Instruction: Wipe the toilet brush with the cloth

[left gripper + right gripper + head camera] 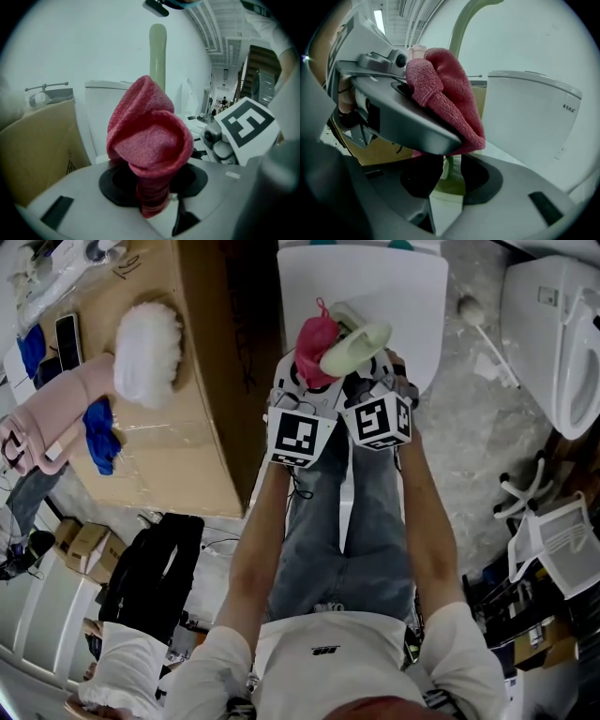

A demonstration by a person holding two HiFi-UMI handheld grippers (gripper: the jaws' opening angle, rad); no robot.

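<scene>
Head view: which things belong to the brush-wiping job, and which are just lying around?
In use: red cloth in left gripper; toilet brush in right gripper.
Lying about: white fluffy item, blue rag, phone, cardboard box, toilet.

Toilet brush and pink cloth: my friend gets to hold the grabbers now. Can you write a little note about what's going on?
Left gripper: shut on the cloth, which bunches up above its jaws.
Right gripper: shut on the toilet brush, whose pale green stem stands up between its jaws.
Where: cloth and brush are held up side by side; whether they touch is unclear.
Done: both things are in hand.
Left: rub the cloth along the brush. How much is already wiped cannot be told.
</scene>
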